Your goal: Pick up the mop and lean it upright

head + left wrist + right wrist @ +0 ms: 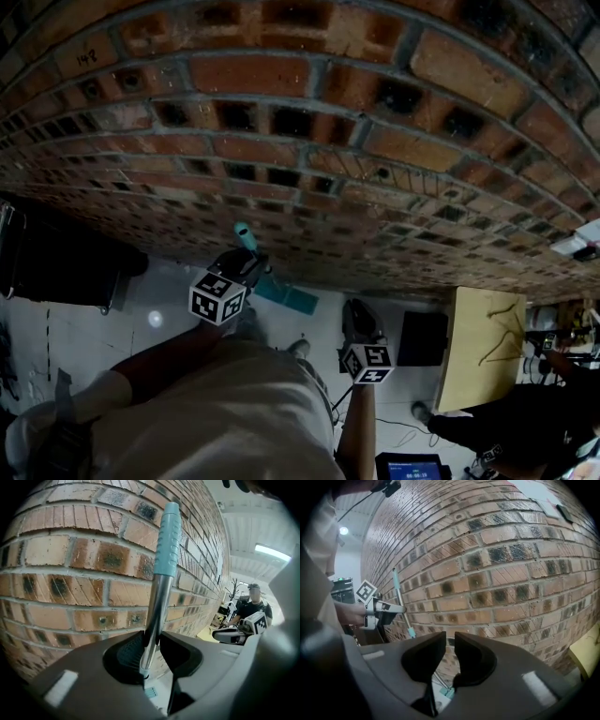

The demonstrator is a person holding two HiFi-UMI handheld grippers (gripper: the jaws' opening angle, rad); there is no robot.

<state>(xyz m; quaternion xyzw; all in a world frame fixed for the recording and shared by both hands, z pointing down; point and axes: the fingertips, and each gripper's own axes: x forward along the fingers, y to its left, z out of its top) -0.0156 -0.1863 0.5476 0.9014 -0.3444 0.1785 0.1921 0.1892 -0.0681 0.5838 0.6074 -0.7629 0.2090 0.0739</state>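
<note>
1. In the left gripper view, the left gripper (151, 639) is seen clenched on the mop (159, 597). The bare metal pole is pinched between its two fingers (129, 651), below the teal grip (167, 541).
2. The pole's long axis runs up and away from those fingers, close to upright. The teal grip is tipped toward the brick wall (70, 550), but whether it touches the bricks cannot be told.
3. In the head view, the mop head (286, 295) is seen low on the pale floor (169, 319), near the foot of the wall and beneath the left gripper.
4. The right gripper (450, 639) is held off to the right, well apart from the pole. Its fingers (476, 656) are parted by a narrow gap and nothing is grasped; only bricks are seen through the gap.
5. The coming move is judged to turn on the small lean between the teal grip and the wall. Only the left gripper is on the pole, so the top would have to be tipped wallward by it and rested there before its fingers are released.
</note>
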